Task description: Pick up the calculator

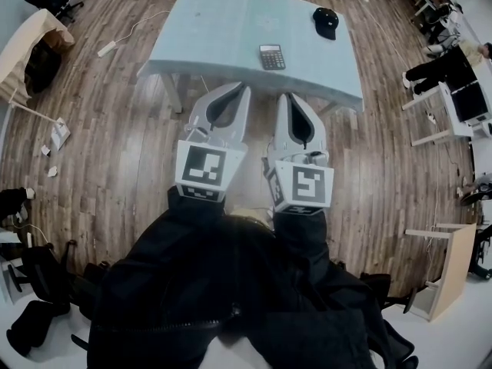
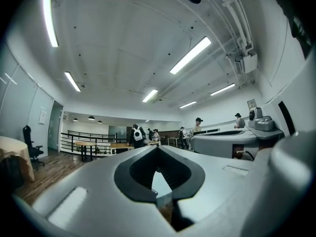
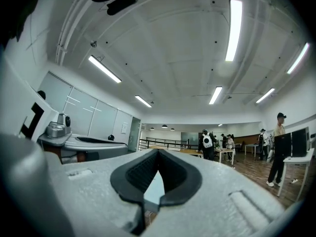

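A dark calculator (image 1: pixel 271 56) lies flat near the front edge of the pale blue table (image 1: pixel 223 29), right of its middle. Both grippers are held side by side in front of the table, short of its edge and pointing at it. The left gripper (image 1: pixel 244 90) is shut and holds nothing; its tips are below and left of the calculator. Beside it the right gripper (image 1: pixel 284 97) is also shut and empty, just below the calculator. In the left gripper view the jaws of the left gripper (image 2: pixel 158 147) meet at the tip. The right gripper (image 3: pixel 158 152) shows the same in its own view.
A black cap (image 1: pixel 326 21) sits at the table's far right corner. A white power strip (image 1: pixel 106 48) with its cable lies on the wooden floor at left. A person (image 1: pixel 450 66) sits at a desk on the right. Dark bags (image 1: pixel 34 314) lie at lower left.
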